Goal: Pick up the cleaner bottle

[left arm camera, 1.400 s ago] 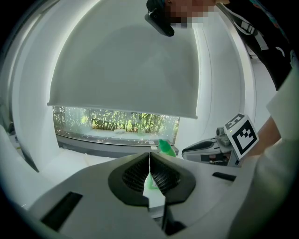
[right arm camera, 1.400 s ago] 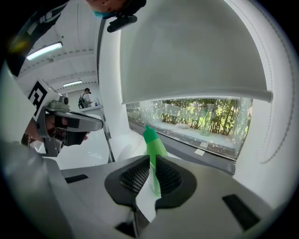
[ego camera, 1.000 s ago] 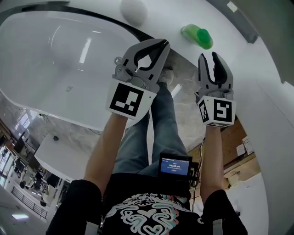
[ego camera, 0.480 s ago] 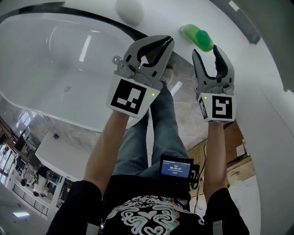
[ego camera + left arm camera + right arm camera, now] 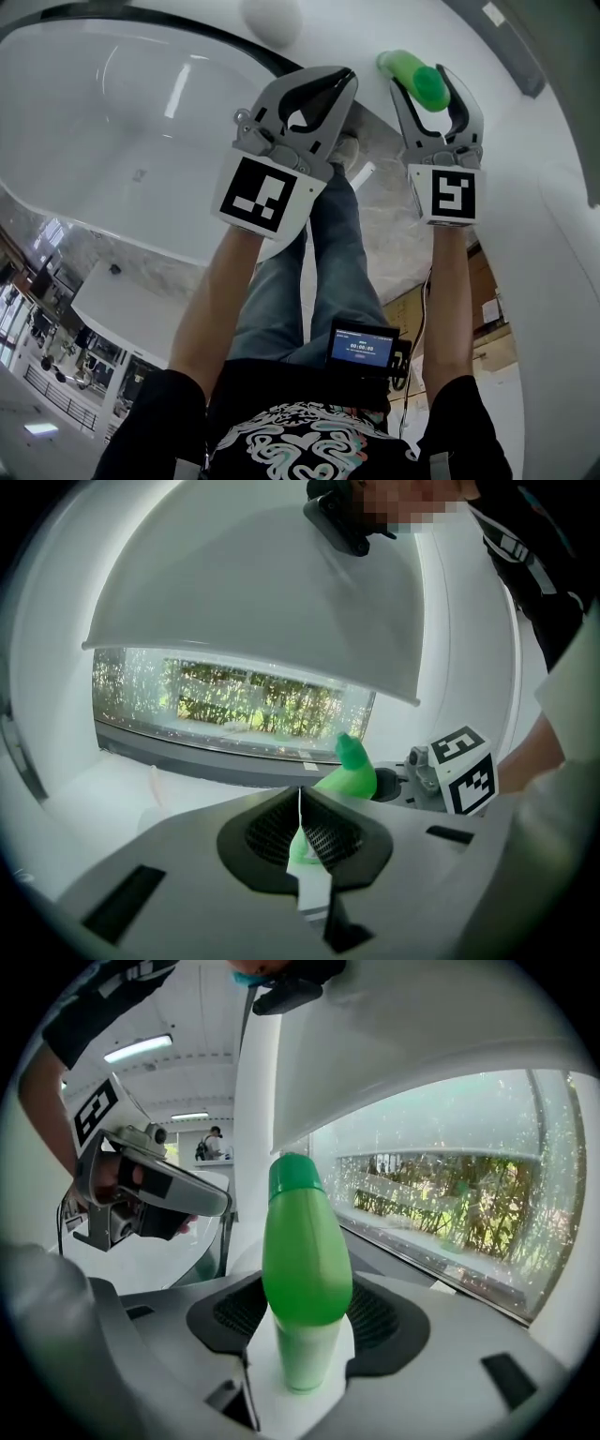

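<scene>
Green cleaner bottle point(image 5: 305, 1251) between right hand-held gripper's point(image 5: 425, 86) jaws, seemingly untouched.

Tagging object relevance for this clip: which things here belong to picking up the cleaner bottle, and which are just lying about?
In the job: green cleaner bottle, standing between the jaws of the right gripper, which have just been opening and do not press it.
Just about: white bathtub; white round object beyond it; left gripper, jaws shut; small screen at the person's waist.
</scene>
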